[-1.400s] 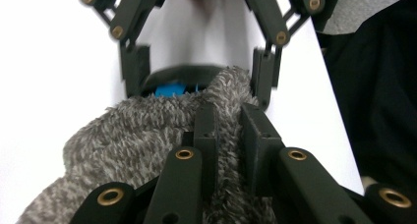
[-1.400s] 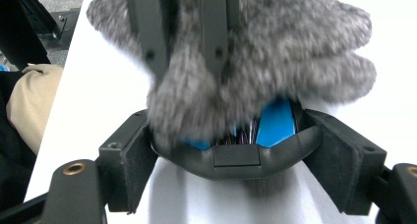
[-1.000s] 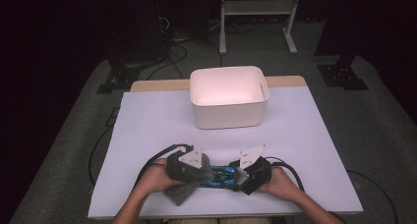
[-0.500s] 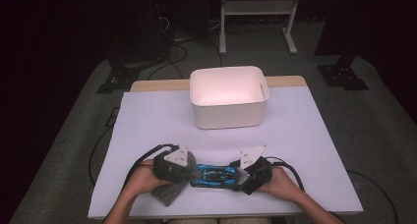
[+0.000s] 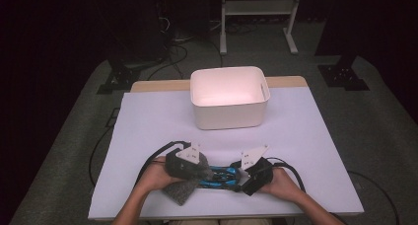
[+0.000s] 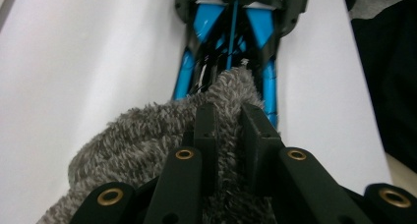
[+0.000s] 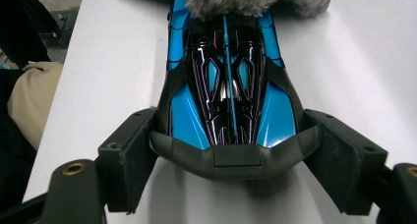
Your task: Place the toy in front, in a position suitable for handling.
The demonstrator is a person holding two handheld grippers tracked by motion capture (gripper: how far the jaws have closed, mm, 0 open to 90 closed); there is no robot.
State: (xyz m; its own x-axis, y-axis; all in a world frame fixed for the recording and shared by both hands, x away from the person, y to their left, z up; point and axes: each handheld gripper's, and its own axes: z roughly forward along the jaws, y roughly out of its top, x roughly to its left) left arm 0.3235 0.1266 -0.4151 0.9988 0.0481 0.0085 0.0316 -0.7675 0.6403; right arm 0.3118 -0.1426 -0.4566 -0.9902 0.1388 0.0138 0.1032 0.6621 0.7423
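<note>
Grey fleece cloth [image 6: 147,150] is pinched between my left gripper [image 6: 227,121] jaws, clamped tight, nap bulging out both sides of the pads. Its tip sits on the far end of the blue-and-black toy car [image 7: 228,86], upper centre of the left gripper view. My right gripper [image 7: 231,157] has its jaws spread wide around the car's near end: pads flank the dark bumper on both sides, looks like contact on each side, so I read it as holding the car. In the high view the car [image 5: 222,176] lies lower centre, flat on the white table [image 5: 148,121], between left gripper [image 5: 194,168] and right gripper [image 5: 249,178], cloth [image 5: 180,191] hanging out below the left one. White bin [image 5: 229,96] stands at frame centre, well apart from all that. Hidden: in the high view my hands and the gripper bodies cover most of the car; in the right gripper view the cloth covers the car's far end; in the left gripper view the cloth blocks the table under it, car cut off at the top edge. Wheels hard to make out. Count: one car, one cloth, one bin, two grippers.
</note>
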